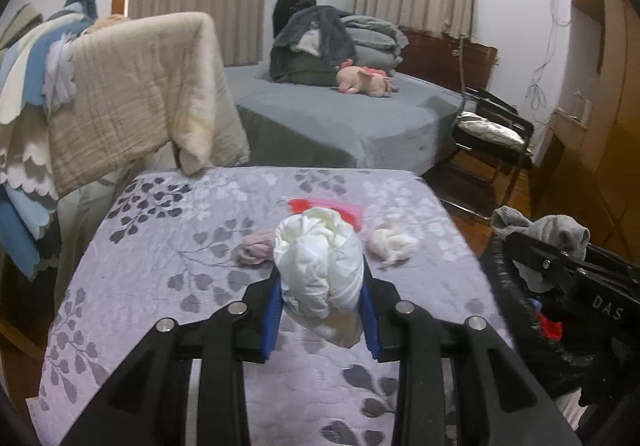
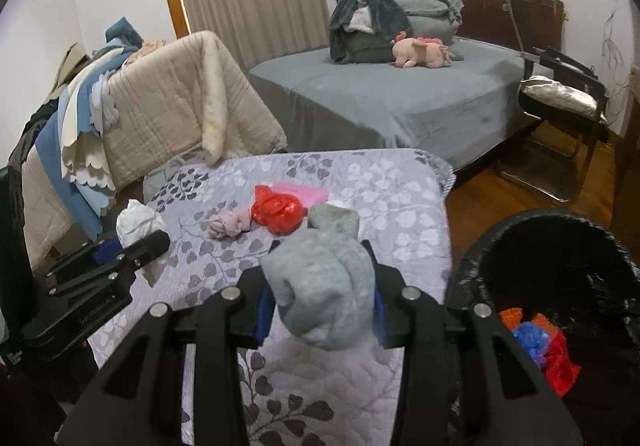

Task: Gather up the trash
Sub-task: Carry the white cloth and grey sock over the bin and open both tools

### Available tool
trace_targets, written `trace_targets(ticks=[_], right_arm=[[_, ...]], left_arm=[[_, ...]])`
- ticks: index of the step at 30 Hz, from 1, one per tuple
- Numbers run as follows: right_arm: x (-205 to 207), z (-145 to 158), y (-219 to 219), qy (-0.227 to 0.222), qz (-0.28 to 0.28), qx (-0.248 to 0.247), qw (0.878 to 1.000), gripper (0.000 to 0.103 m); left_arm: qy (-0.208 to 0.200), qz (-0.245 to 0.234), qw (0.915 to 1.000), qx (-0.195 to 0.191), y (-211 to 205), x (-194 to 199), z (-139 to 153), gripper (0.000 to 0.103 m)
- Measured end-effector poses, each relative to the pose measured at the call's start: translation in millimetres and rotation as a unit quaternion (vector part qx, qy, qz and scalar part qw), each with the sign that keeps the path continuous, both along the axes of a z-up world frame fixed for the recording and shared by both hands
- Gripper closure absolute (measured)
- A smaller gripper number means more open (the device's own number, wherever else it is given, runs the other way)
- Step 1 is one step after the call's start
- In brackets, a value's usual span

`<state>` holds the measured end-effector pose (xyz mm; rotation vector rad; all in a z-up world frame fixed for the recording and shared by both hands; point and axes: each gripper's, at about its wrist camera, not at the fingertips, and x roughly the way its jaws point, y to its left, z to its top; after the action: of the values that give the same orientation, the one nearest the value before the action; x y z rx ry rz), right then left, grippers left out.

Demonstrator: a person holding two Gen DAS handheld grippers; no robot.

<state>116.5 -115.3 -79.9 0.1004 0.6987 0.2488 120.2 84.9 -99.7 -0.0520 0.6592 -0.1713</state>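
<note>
Leaf-print quilt (image 2: 400, 189) before grey bed (image 2: 420, 101)

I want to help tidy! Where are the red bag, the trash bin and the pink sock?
red bag (image 2: 276, 211), right wrist view, shiny middle.
trash bin (image 2: 560, 221), right wrist view, black rim.
pink sock (image 2: 228, 225), right wrist view, knotted middle.

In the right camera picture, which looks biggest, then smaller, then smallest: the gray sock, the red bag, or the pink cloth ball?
1. gray sock, though it sits nearest the camera in the right gripper, so that inflates it.
2. red bag.
3. pink cloth ball.
</note>
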Motion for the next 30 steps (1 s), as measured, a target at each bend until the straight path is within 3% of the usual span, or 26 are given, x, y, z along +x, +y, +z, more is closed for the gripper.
trace_targets(ticks=[14,30], right_arm=[[-29,20,-72,-0.021,-0.068,-0.017,0.997,0.066],[-58,12,-177,-0.018,-0.174,-0.038,0.984,0.066]], left_arm=[[-0.014,-0.089,0.9959,-0.013,-80,-8,18,0.069],[-0.032,-0.206,0.9778,-0.018,-197,7,25,0.069]])
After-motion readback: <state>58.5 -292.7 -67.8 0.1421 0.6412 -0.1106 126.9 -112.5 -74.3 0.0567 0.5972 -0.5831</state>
